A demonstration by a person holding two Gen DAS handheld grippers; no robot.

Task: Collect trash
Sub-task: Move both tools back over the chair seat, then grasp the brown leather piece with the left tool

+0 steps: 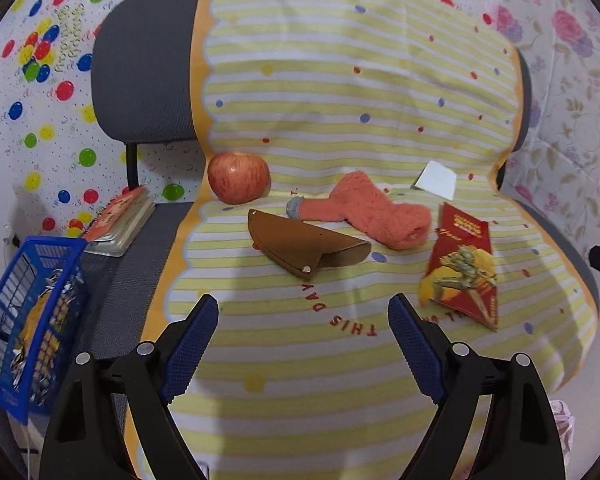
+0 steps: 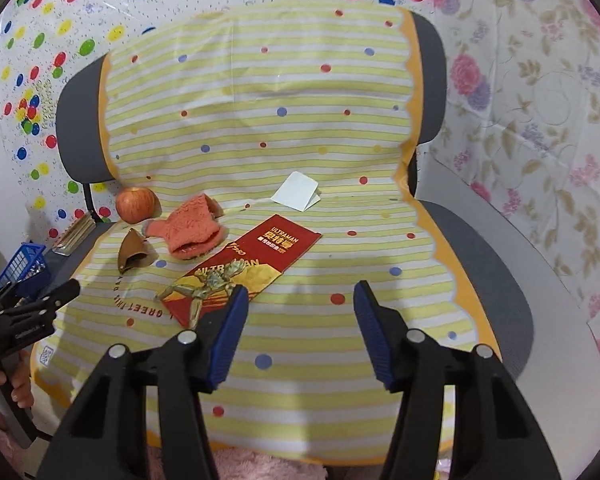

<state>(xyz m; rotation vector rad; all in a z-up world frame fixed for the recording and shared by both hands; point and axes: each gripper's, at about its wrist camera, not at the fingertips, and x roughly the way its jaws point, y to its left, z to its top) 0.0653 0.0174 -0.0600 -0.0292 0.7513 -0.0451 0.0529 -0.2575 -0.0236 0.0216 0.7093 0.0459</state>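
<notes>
Here, both spread wide and empty: left gripper [image 1: 303, 320] above the striped cloth [image 1: 340, 92], right gripper [image 2: 300, 300] just beside the red Ultraman wrapper [image 2: 244, 268]. Nearby, apple [image 1: 239, 177], orange sock [image 1: 364, 210], brown case [image 1: 304, 246], white card [image 1: 436, 180], blue basket [image 1: 4, 308].

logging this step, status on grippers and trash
Left gripper and right gripper open, empty. Red wrapper flat on seat, ungrabbed. Path clear.

A grey chair [image 1: 140, 80] carries a striped cloth [image 1: 340, 80]. On the cloth lie an apple [image 1: 239, 177], sock [image 1: 364, 208], brown case [image 1: 300, 246], red packet [image 1: 460, 268] and white card [image 1: 436, 180]. A book [image 1: 120, 220] sits at nine o'clock.
</notes>
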